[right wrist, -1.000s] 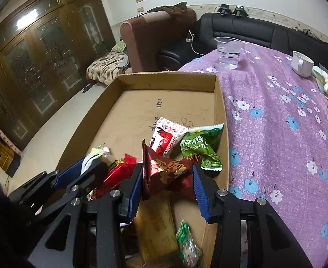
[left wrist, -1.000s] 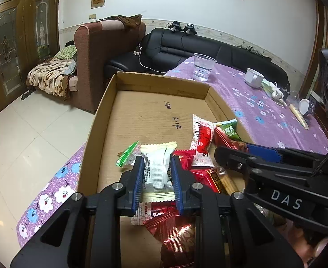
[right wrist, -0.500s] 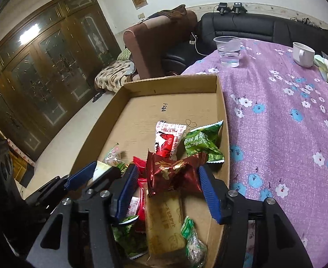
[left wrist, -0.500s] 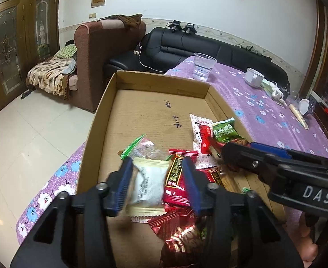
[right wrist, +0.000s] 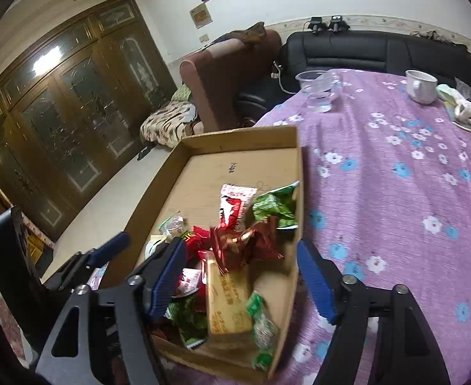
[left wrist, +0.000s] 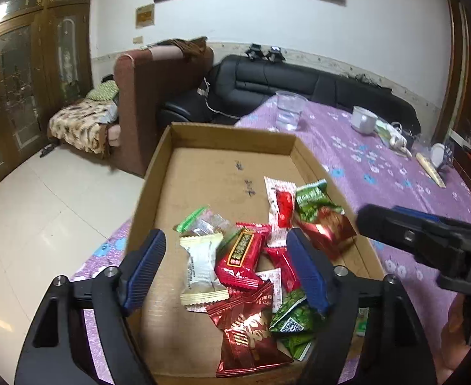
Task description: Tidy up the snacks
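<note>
both grippers [left wrist: 225, 271] [right wrist: 238, 277] just let go, fingers wide apart; white pack [left wrist: 200, 264], maroon pack [right wrist: 243, 245] dropped in box [left wrist: 232, 134]; next grab pending

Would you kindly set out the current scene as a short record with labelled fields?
surface: purple flowered tablecloth
container: shallow brown cardboard box, open top
contents: mixed wrapped snacks piled at the near end, far end bare
white snack packet: lying in the box between the left fingers, not gripped
dark red foil packet: lying in the box between the right fingers, not gripped
left gripper: open above the box
right gripper: open above the box's right wall
background: clear plastic cup, white ceramic mug
</note>
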Demonstrator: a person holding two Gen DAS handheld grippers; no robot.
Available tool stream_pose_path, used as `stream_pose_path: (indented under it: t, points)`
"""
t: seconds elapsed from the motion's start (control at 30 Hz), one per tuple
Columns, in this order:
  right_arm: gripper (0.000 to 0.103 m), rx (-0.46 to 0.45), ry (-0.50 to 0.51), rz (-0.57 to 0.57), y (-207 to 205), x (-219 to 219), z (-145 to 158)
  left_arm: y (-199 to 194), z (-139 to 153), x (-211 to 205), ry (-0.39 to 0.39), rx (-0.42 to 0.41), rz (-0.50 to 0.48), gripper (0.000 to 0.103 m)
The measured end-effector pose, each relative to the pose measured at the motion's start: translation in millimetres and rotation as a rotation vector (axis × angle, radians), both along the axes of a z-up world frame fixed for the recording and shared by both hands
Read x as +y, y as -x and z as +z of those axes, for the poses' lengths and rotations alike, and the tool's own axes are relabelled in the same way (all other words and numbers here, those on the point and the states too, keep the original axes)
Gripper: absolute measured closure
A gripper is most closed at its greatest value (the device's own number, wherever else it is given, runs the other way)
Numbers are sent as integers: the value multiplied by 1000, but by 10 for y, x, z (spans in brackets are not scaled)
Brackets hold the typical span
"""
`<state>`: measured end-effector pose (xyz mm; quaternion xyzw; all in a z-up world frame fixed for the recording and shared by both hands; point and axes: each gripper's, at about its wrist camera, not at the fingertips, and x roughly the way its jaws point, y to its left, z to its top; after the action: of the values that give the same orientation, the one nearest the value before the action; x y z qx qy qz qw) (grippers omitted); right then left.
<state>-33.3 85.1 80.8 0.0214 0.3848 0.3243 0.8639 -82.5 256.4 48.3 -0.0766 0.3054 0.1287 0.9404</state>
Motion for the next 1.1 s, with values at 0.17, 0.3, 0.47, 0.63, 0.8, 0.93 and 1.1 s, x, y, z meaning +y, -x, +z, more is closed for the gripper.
stream_pose_path:
  t: [0.17,0.3,0.47,0.63,0.8,0.93,1.1]
  points:
    - [18,-29,11,-8,120,-179,14,67,46,-58,-24,-17,16,20]
    - [18,-32,36,-3,222,-377,-27,116,77,-174,-66,-33,39,16]
    - [18,-69,77,5,404,-677,-97,122,29,-370,-136,27,79,15]
    - [18,-115,100,-25,533,-876,-192,80,-47,-551,-173,102,79,15]
    - [18,-183,138,-42,629,-868,-214,104,-54,-676,-203,106,75,15]
    - [18,-196,139,-33,648,-854,-207,106,-56,-647,-187,111,89,15]
    - [18,-186,133,-30,648,-862,-209,89,-82,-647,-220,120,120,15]
